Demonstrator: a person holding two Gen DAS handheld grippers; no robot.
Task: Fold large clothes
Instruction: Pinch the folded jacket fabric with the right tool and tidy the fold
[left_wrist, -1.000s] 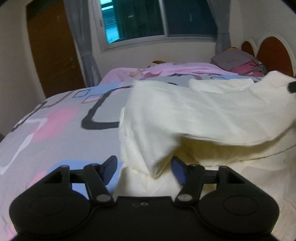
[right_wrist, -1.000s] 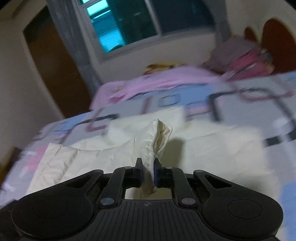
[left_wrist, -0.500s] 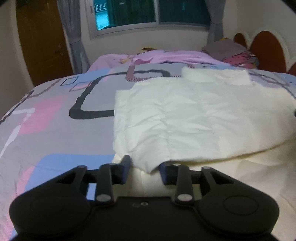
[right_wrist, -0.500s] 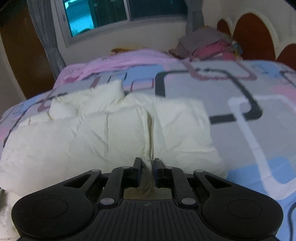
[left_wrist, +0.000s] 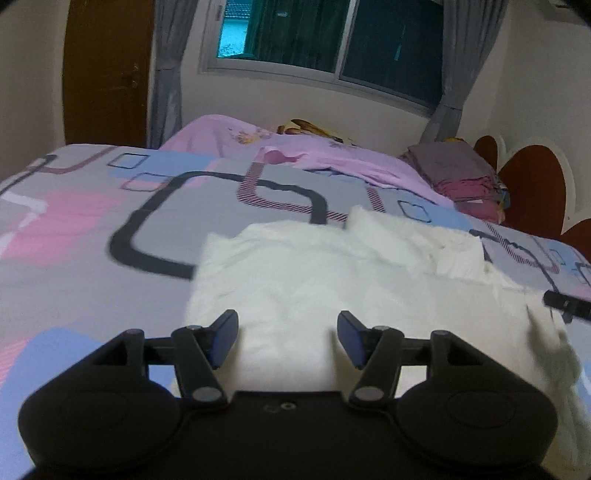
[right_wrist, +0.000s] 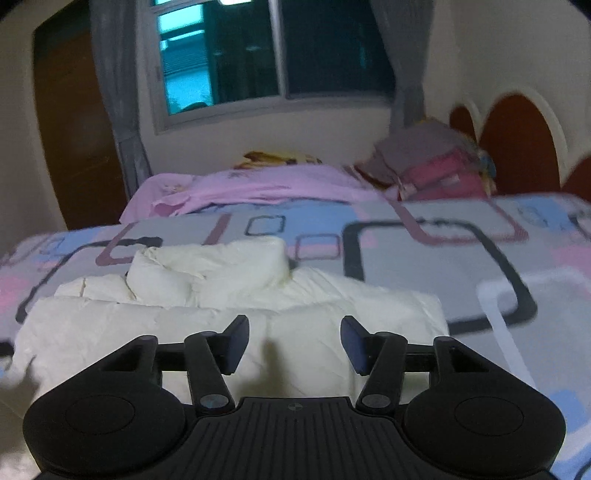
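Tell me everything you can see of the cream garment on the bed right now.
The cream garment is a pale, puffy, quilted-looking piece, wrinkled, lying folded over on the patterned bedsheet. Its collar bunches up at the far end, toward the window. The left gripper and right gripper hang over its near edge; both jaws are opening, with cloth showing in the gap but no pad pressing it. Only the sheet seems to touch it.

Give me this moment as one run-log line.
left hand-held gripper: jaws opening, nothing pinched | right hand-held gripper: jaws opening, nothing pinched | cream garment: folded, flat on bed
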